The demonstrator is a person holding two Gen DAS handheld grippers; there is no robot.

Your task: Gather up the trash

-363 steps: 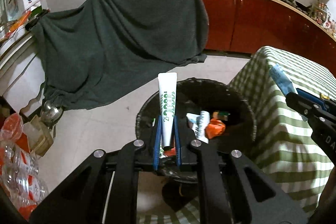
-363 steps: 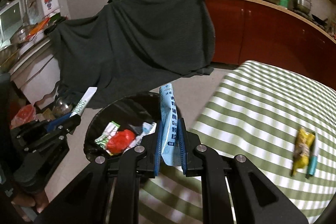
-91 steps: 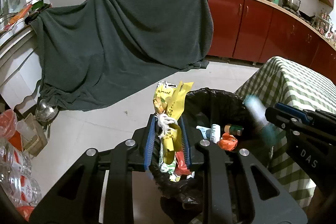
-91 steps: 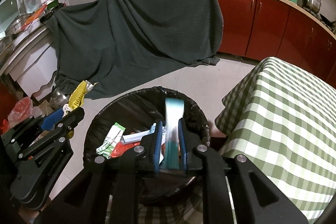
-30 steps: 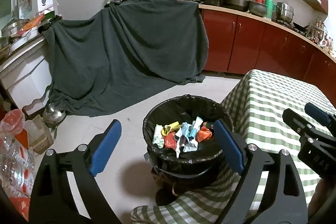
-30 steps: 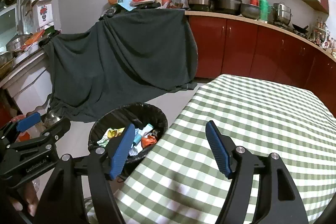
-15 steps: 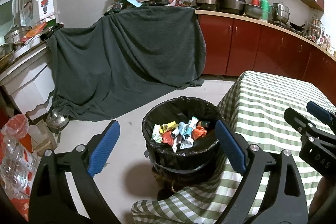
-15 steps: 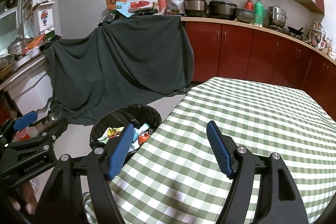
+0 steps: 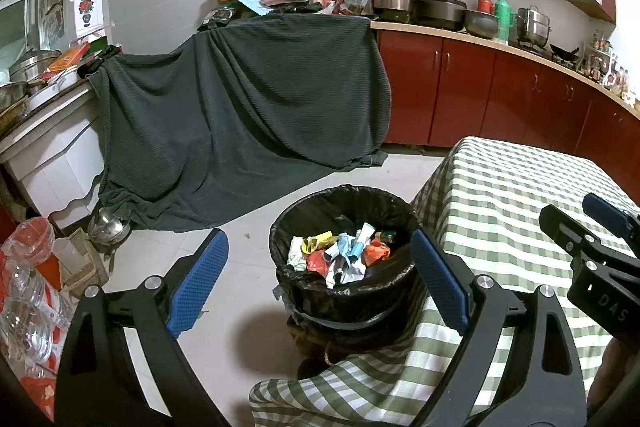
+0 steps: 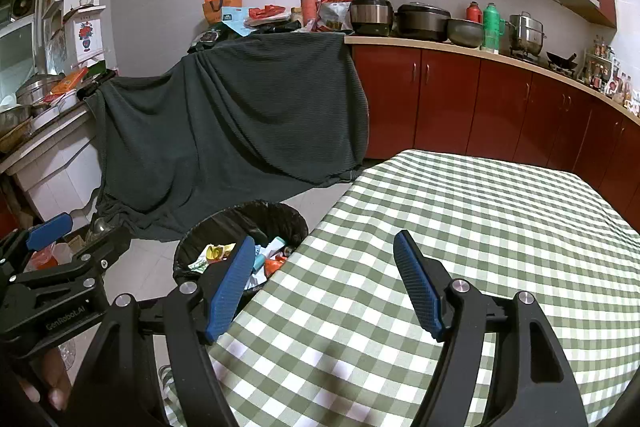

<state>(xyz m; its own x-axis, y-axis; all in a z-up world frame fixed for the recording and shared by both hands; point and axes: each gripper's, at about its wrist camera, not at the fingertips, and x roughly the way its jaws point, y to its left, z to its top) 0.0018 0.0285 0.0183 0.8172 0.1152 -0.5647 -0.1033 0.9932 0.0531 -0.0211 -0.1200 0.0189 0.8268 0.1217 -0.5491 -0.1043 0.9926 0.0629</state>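
A black-lined trash bin point(image 9: 320, 207) stands on the floor beside the table, holding several wrappers and tubes point(image 9: 340, 255). My left gripper point(image 9: 318, 267) hangs above and in front of the bin, open wide, with nothing between its blue pads. My right gripper point(image 10: 324, 259) is open over the green checked tablecloth point(image 10: 480, 227), also with nothing in it. The bin point(image 10: 224, 227) shows at the table's left edge in the right wrist view. The right gripper point(image 9: 592, 223) appears at the right of the left wrist view, and the left gripper point(image 10: 48, 231) at the far left of the right one.
A dark green cloth point(image 9: 240, 107) drapes over furniture behind the bin. Red cabinets point(image 10: 480, 107) with pots on the counter run along the back right. Bottles and plastic bags point(image 9: 24, 287) lie on the floor at left. A person's fingers point(image 10: 44, 387) hold the left tool.
Both grippers have drawn back slightly from the bin, so the bin looks a little smaller. Both stay open with nothing held.
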